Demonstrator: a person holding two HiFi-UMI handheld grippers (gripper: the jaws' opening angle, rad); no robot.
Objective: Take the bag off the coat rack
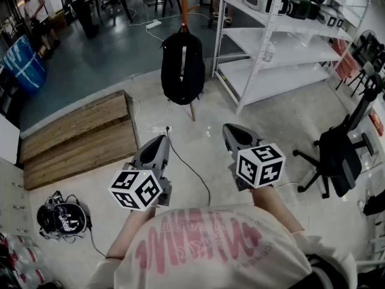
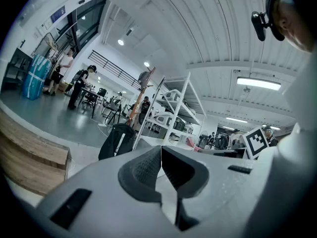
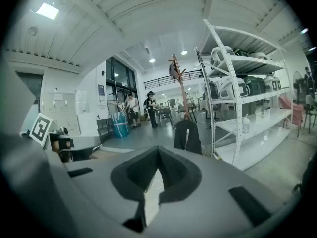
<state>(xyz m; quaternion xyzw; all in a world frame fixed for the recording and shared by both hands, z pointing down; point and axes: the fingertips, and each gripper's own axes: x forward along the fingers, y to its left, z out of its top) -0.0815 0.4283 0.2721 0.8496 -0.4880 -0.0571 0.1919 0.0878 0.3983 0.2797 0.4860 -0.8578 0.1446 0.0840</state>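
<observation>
bag [image 1: 182,68] hangs on coat rack [image 1: 183,5], left of shelving [image 1: 283,41].

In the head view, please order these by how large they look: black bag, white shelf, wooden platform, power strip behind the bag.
1. shelf
2. wooden platform
3. bag
4. power strip
The platform lies nearer the camera, so the first two are close and their order is unsure.

You have no print here that can be read. The pink lettering on your shirt [image 1: 198,242] is too warped to make out. The left marker cube [image 1: 137,189] and the right marker cube [image 1: 260,165] bear only black-and-white square patterns.
</observation>
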